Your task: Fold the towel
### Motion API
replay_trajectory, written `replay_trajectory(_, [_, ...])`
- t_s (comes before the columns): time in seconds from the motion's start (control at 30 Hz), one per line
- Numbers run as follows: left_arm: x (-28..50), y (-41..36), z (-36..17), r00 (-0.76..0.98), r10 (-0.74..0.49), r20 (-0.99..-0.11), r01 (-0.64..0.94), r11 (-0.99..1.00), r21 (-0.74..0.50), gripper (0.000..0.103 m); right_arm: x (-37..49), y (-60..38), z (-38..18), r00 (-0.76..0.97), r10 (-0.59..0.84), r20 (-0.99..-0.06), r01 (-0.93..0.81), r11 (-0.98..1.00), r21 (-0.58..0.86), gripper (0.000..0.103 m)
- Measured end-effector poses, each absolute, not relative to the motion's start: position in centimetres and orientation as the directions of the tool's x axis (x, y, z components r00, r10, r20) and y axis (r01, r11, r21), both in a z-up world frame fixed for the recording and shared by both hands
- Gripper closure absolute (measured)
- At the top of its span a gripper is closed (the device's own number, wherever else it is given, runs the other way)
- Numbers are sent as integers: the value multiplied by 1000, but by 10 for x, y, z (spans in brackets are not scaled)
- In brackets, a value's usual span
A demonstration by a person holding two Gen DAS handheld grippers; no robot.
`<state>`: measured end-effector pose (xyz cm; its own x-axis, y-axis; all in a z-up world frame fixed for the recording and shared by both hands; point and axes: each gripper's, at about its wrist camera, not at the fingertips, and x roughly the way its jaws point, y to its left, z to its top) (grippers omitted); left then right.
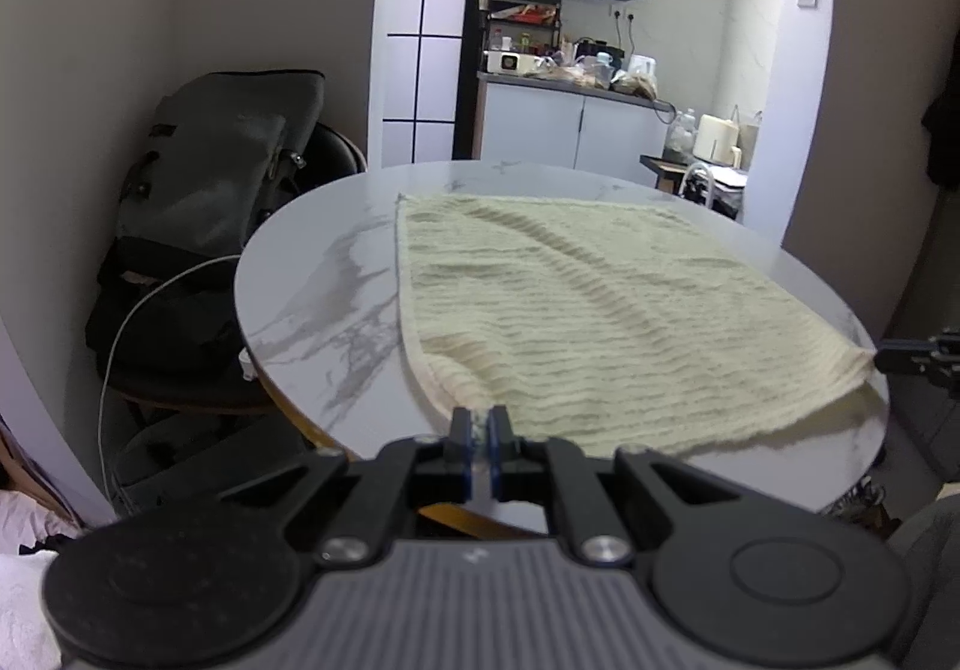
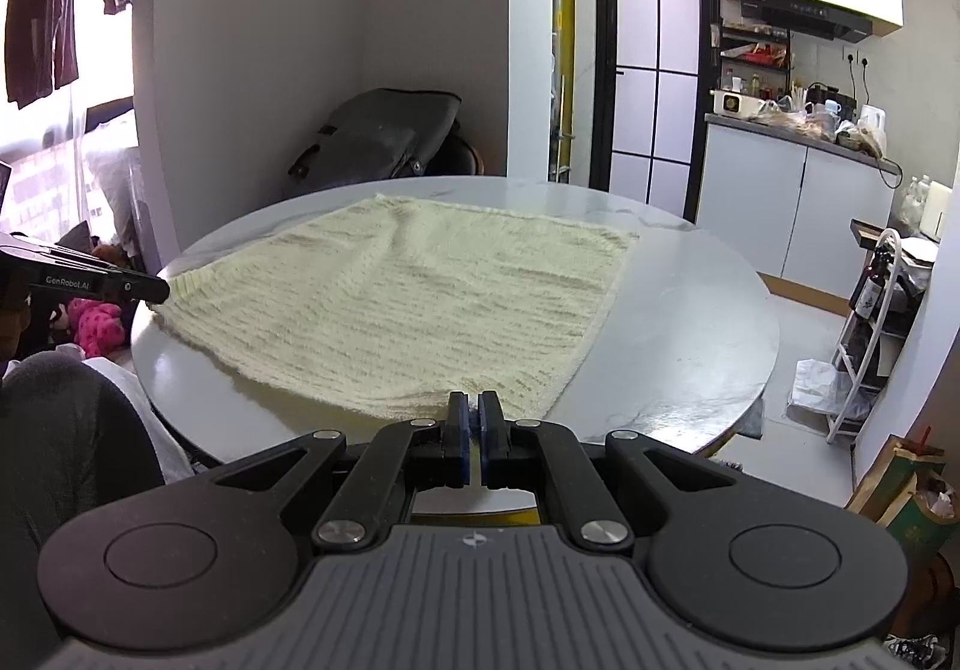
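A cream towel (image 1: 588,310) lies on the round marble table (image 1: 324,322). The left gripper (image 1: 479,424) and the right gripper (image 2: 474,412) each pinch a near corner. A kitchen counter (image 2: 792,142) stands behind.

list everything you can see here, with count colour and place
towel: one, cream, spread flat on the table
table: one, round, white marble
bag: one, dark grey, beyond the table by the wall
door: one, black frame, frosted panes, behind the table
counter: one, white cabinets, cluttered top, kitchen on the right
left gripper: one, black, blue pads, shut on the towel's near corner
right gripper: one, black, shut on the other near corner
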<state>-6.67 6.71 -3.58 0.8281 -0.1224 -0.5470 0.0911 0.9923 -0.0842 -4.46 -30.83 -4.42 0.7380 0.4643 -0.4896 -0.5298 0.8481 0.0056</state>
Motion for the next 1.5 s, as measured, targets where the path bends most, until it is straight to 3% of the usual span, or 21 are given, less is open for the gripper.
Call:
replay_trajectory(0.47, [-69,57,-19,843,-135,-521,98,990,-97,98,-41,-316,-25,737,494,-462,-547,837,22,100])
replay_trajectory(1.5, [6,69,8,861,-111,-497,41,988,-149,98,39,-312,3,739,496,-455,-539,841,43,100])
